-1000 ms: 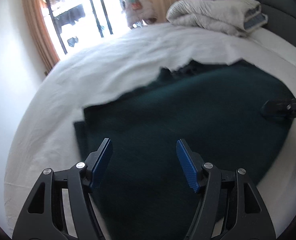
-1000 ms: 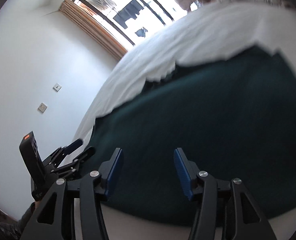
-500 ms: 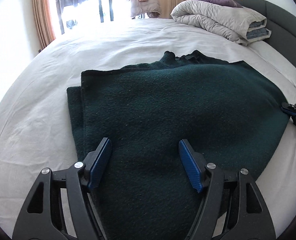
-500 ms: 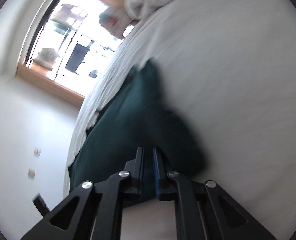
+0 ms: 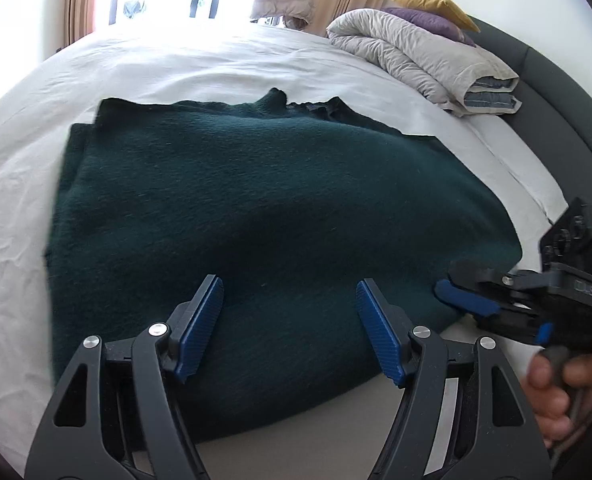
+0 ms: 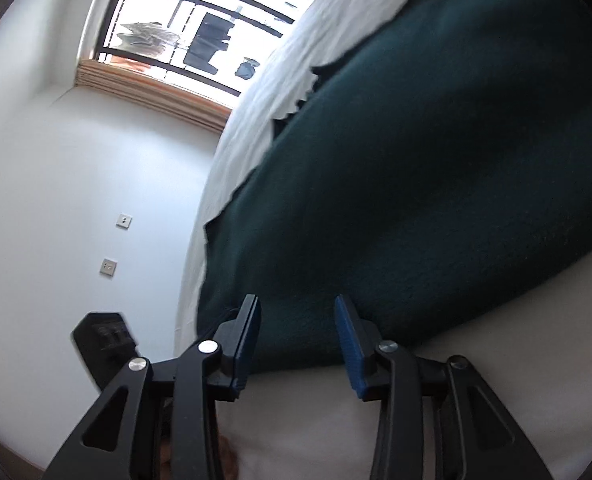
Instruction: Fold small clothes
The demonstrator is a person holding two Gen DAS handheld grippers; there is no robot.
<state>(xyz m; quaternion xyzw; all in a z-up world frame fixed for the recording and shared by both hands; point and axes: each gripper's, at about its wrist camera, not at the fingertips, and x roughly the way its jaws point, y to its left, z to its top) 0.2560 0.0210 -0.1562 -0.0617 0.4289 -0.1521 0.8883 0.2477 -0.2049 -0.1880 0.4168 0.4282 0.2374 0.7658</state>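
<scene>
The dark green knitted garment [image 5: 272,216] is spread flat on the white-sheeted bed [image 5: 24,208], already doubled along its far-left edge, where a lower layer shows beyond the upper one; laid so, it offers a broad, even surface for a further fold. The left hand-held gripper [image 5: 288,328] is held just above the garment's near edge, its blue-padded jaws spread wide with the knit below them and nothing pinched, apparently poised to take the hem. To its right, the right hand-held gripper [image 5: 461,302] is held by a hand [image 5: 563,384] at the garment's near-right corner. Its jaws have just been opening and stand partly spread; the green edge lies between them, unpressed. A folded grey duvet [image 5: 423,60] lies well beyond both.
</scene>
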